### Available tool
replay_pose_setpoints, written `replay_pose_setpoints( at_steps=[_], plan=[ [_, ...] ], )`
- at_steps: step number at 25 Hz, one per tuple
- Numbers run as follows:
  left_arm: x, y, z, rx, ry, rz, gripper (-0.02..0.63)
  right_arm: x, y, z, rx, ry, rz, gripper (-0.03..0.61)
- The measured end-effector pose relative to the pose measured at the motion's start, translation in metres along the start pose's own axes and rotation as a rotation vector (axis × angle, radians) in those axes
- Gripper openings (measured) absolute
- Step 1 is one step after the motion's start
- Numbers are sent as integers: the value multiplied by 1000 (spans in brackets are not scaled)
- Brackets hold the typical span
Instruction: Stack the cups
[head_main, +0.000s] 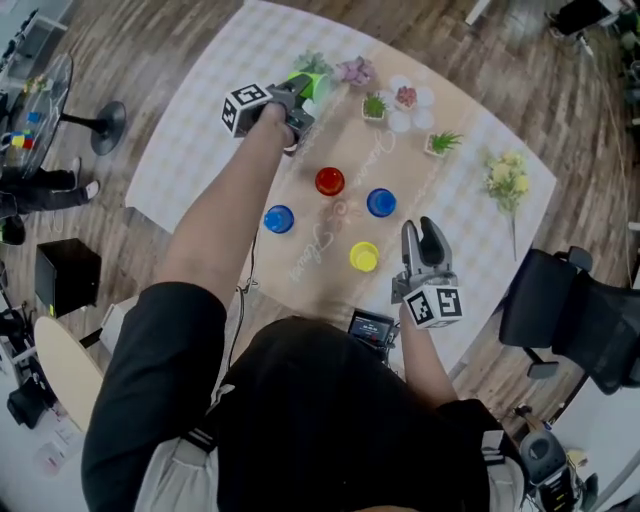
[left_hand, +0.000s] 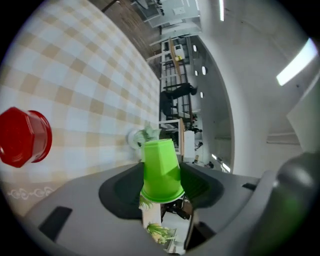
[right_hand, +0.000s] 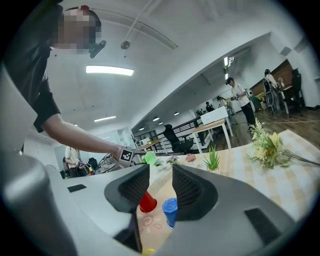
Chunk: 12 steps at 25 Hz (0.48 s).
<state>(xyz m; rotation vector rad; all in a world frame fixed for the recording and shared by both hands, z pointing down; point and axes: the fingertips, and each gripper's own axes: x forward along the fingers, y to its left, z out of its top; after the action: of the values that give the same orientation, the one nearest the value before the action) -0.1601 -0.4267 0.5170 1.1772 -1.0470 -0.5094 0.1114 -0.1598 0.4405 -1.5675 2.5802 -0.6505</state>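
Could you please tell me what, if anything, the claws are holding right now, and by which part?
The left claw holds the green cup by its side walls near the wider rim end; the right claw holds nothing.

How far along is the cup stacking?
Nothing is stacked yet. Left gripper holds the green cup; right gripper is open and empty. Still to stack: red cup, yellow cup, left blue cup and right blue cup, all apart on the table.

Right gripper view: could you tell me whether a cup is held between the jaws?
No, the right gripper is open and empty; the red cup and a blue cup stand beyond it.
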Motion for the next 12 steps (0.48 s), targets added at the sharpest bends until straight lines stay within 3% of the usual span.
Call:
replay_pose_setpoints(
  at_steps=[7,12],
  plan=[
    [-78,-122,-45,457,-22,-311,229,-36,21,30,-80,-79,4,150],
    [-151,-165,-98,819,-45,-442,227,-67,33,50,-153,-129,-22,150]
  ],
)
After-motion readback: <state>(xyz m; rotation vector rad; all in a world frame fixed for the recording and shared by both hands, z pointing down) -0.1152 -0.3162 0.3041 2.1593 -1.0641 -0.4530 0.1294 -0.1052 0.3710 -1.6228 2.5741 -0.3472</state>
